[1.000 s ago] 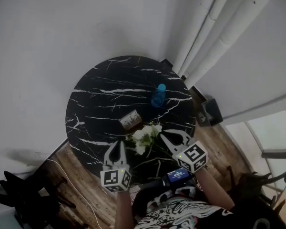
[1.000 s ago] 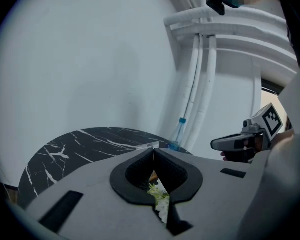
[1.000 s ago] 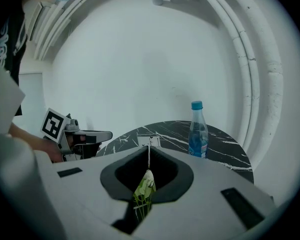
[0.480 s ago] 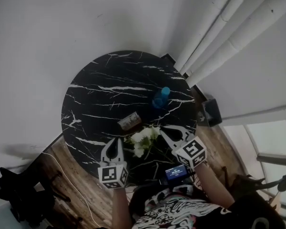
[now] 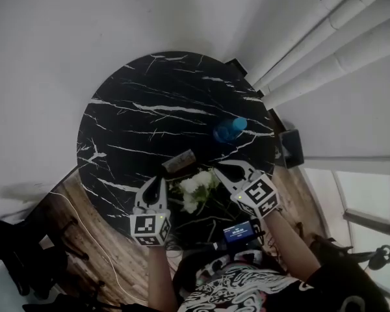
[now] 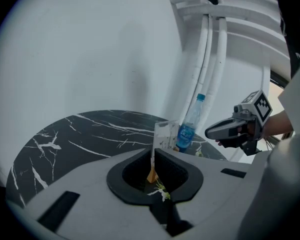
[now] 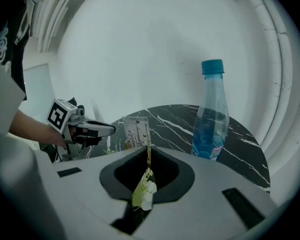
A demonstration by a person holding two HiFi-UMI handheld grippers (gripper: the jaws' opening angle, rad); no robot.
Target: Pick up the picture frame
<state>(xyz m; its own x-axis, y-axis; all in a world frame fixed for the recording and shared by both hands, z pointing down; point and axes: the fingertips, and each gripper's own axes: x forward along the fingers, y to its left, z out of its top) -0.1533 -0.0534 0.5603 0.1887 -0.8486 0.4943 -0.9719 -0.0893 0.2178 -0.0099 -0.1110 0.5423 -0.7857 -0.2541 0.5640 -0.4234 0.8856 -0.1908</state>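
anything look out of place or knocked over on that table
Only the white flowers: they lie loose on the black table with no vase in sight. The picture frame and bottle stand upright.

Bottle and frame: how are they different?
The bottle is round and bluish with a blue cap, while the frame is flat, pale and rectangular. The bottle stands taller than the frame. In the head view, the frame is nearer the person than the bottle. Both stand upright on the black table.
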